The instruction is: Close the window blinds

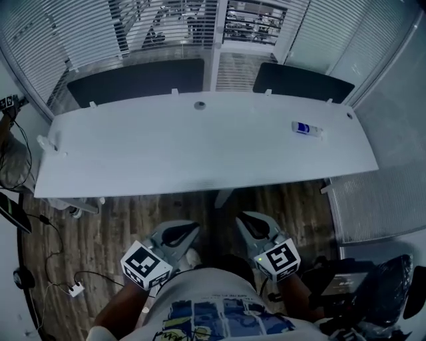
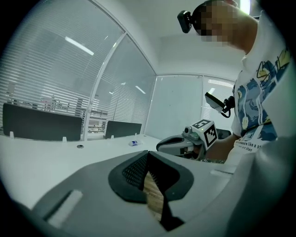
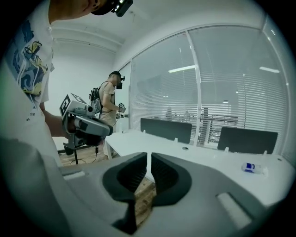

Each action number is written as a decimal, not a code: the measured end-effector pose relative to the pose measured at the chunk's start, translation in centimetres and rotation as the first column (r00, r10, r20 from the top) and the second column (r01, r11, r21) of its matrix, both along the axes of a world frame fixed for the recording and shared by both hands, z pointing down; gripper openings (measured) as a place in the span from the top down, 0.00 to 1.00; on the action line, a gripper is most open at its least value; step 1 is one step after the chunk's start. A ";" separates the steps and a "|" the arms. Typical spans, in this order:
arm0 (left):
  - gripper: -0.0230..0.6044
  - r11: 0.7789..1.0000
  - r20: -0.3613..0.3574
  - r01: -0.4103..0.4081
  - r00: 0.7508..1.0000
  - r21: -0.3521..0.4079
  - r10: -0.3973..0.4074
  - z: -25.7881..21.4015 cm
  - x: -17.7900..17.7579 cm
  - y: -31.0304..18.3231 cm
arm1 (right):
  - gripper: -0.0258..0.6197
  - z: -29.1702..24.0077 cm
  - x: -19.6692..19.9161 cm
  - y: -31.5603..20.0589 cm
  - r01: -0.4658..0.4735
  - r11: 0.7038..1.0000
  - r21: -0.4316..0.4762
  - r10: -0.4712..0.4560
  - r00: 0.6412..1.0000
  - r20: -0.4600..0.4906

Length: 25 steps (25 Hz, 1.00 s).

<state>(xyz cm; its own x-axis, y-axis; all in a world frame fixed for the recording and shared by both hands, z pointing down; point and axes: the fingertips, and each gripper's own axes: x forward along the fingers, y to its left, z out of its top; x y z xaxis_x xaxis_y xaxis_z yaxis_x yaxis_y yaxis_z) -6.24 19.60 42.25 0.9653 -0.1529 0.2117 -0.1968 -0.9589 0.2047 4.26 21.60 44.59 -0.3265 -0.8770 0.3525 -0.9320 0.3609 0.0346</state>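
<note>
Slatted window blinds (image 1: 60,26) hang on the glass walls beyond the white desk (image 1: 166,160). The slats behind the desk's middle (image 1: 180,20) stand partly open, and shapes show through them. Both grippers are low and close to my body, short of the desk's near edge. My left gripper (image 1: 174,234) is shut with nothing in it, its tips meeting (image 2: 148,152). My right gripper (image 1: 251,223) is also shut and holds nothing; only a thin slit shows between its jaws (image 3: 149,157). Blinds fill the background of both gripper views (image 2: 41,83) (image 3: 231,92), far out of reach.
Two dark partition screens (image 1: 136,80) (image 1: 303,82) stand along the desk's far edge. A small blue-and-white object (image 1: 306,128) lies at the desk's right. Cables and a power strip (image 1: 74,289) lie on the wooden floor at left. A dark chair (image 1: 379,293) sits at lower right. Another person (image 3: 111,99) stands by the glass.
</note>
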 end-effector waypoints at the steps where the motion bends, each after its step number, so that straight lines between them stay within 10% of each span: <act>1: 0.96 1.000 -0.001 0.004 1.000 -0.003 -0.004 -0.1 -0.1 -0.7 | 0.93 0.1 -0.1 -0.6 -0.003 1.000 -0.003 0.003 1.000 0.003; 25: 0.96 0.976 -0.060 0.215 0.974 -0.037 -0.217 -4.4 4.2 -18.2 | 0.93 -2.8 9.5 -24.8 0.062 0.997 0.036 -0.061 0.998 -0.027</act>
